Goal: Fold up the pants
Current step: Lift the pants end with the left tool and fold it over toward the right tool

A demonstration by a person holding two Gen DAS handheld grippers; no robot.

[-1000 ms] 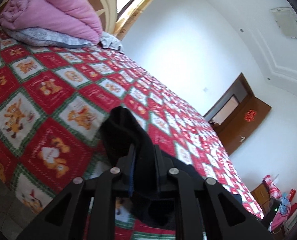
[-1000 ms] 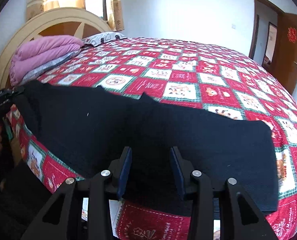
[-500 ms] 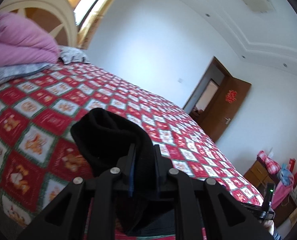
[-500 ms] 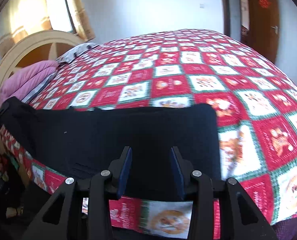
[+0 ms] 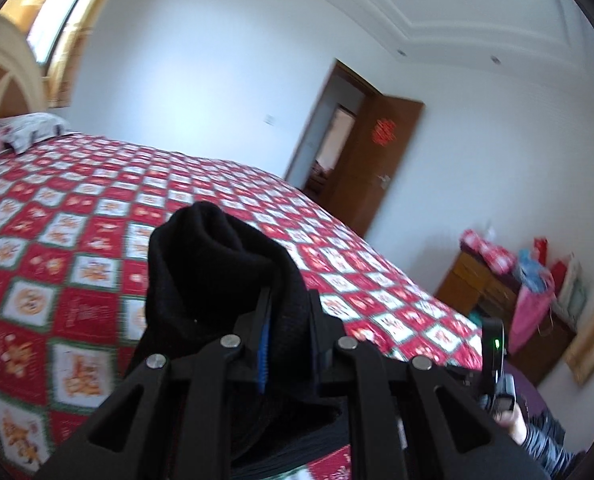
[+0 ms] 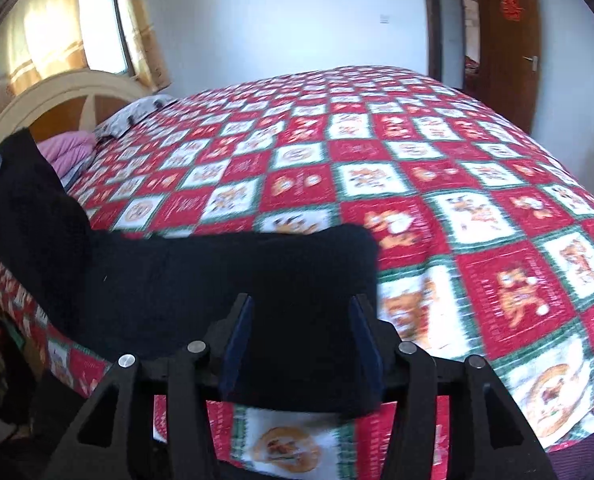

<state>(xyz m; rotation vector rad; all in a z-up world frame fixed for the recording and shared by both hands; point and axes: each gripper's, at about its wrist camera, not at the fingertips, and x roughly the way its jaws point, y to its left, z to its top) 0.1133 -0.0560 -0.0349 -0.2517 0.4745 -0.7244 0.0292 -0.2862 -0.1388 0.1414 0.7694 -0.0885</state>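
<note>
The black pants (image 6: 201, 280) lie along the near edge of the bed with its red, white and green patterned quilt (image 6: 417, 168). My left gripper (image 5: 287, 304) is shut on one end of the pants (image 5: 209, 264) and holds it lifted, bunched above the fingers; that raised end shows at the left of the right wrist view (image 6: 25, 208). My right gripper (image 6: 299, 312) is open, its fingers hovering over the other end of the pants near the bed's front edge.
A cream headboard (image 6: 69, 92), a pink folded duvet (image 6: 73, 152) and a grey pillow (image 5: 29, 132) are at the bed's head. A brown door (image 5: 377, 164) stands open. A wooden dresser with bags (image 5: 509, 292) stands in the corner.
My left gripper has lifted its end of the pants and swung toward the right. The right gripper has shifted right along the pants; the flat part looks shorter.
</note>
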